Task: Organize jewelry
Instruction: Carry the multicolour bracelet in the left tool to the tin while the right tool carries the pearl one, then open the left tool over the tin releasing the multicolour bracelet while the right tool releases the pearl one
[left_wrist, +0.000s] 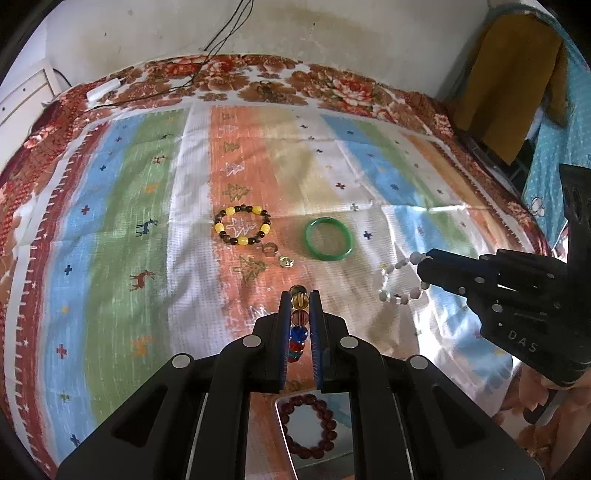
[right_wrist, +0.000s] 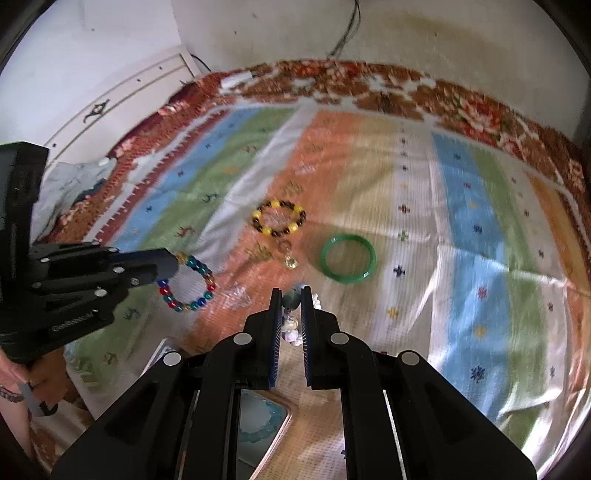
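The left hand-held gripper (left_wrist: 299, 295) is pinching a bracelet of multicoloured translucent glass beads (right_wrist: 188, 282), which hangs as a loop above the striped, tree-and-deer patterned bedspread (left_wrist: 147, 184), while the right hand-held gripper (right_wrist: 291, 295) is pinching a bracelet of pale white and grey beads (left_wrist: 400, 280), also lifted clear of the cloth. Both bracelets therefore appear to be in transit, not yet put away. Directly under the left gripper lies a shiny metal tray (left_wrist: 284, 435) holding a dark red beaded bracelet (left_wrist: 308, 424), and under the right gripper a second tray with a copper-toned rim (right_wrist: 284, 421) holds a pale turquoise beaded bracelet (right_wrist: 258, 424); these two pieces look already sorted. Still lying on the bed, well apart from the trays, are a bracelet of yellow and dark brown beads (left_wrist: 242, 225), a smooth green jade-like bangle (left_wrist: 328, 239), and two small items between them, apparently a brownish ring (left_wrist: 269, 250) and a small gold-coloured trinket (left_wrist: 286, 262) whose details are too small to make out. By this reckoning the job is perhaps a third done: two pieces stored, two in hand, and four left on the bedspread to collect.
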